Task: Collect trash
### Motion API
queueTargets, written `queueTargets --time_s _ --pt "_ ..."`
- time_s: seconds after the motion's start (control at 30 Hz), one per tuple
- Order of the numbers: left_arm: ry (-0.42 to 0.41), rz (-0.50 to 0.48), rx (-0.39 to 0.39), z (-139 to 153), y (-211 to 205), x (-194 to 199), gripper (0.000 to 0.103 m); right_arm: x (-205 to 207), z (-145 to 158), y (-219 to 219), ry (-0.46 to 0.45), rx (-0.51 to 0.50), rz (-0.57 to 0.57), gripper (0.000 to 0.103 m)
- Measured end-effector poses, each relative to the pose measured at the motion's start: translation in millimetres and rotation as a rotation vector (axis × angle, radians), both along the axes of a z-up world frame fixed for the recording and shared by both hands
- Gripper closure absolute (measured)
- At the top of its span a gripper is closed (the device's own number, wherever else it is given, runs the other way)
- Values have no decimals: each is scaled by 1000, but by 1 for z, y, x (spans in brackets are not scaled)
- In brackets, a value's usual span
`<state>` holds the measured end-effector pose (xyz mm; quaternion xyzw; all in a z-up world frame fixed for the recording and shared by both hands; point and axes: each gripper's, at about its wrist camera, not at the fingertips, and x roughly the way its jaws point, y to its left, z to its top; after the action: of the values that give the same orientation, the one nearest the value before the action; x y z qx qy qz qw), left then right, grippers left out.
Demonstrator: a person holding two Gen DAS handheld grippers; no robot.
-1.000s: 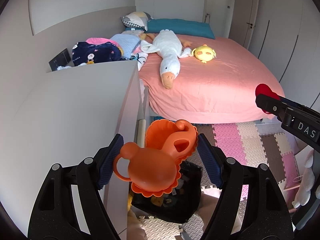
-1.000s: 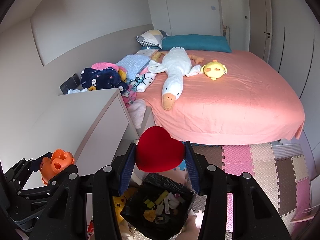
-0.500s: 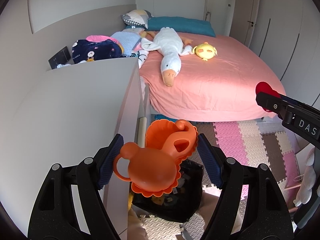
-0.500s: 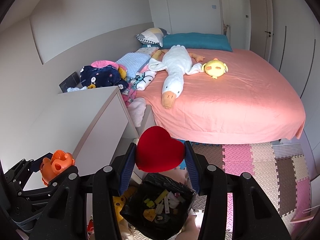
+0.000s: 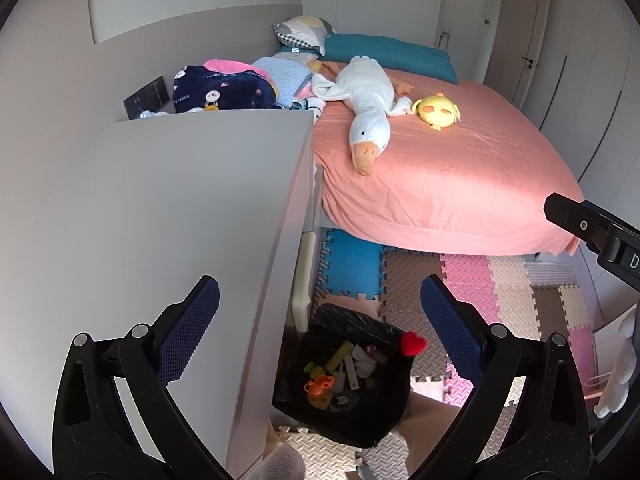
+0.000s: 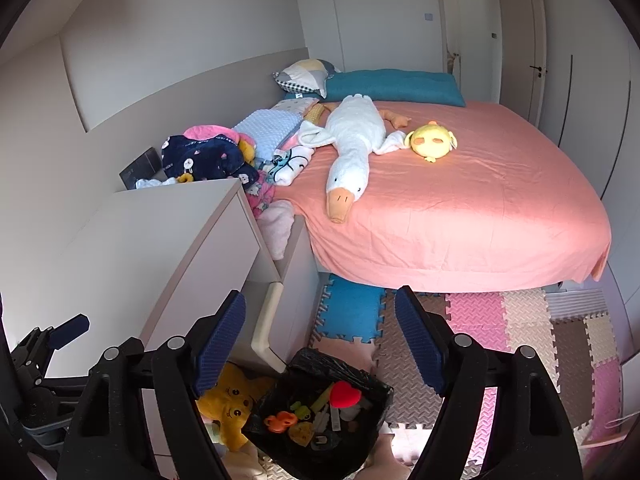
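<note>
Black tongs arm (image 5: 600,236), partial "D" lettering

Two fisheye views, each mounted on a hand-held claw, look forward and steeply down past their own blue-padded fingers. The left view hangs beside a pale cabinet (image 5: 172,220), near above a black-lined bin (image 5: 344,364) on the floor. The right view sits slightly further right, sharing the bin (image 6: 320,412), the foam mats (image 6: 500,320) and the pink bed (image 6: 460,208) beyond.

Gripper hardware, both units
Left gripper (image 5: 318,304) and right gripper (image 6: 320,322): black frames, silver screws, blue cross-hatched pads (image 5: 188,332).
</note>
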<state>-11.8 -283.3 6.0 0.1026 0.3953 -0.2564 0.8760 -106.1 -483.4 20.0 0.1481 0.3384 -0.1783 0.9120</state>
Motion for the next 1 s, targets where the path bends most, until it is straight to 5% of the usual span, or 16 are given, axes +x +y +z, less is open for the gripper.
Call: queueTargets --time_s 1.0 --pt "-25 -7 -30 6 3 -4 6 -1 1 5 4 -7 9 26"
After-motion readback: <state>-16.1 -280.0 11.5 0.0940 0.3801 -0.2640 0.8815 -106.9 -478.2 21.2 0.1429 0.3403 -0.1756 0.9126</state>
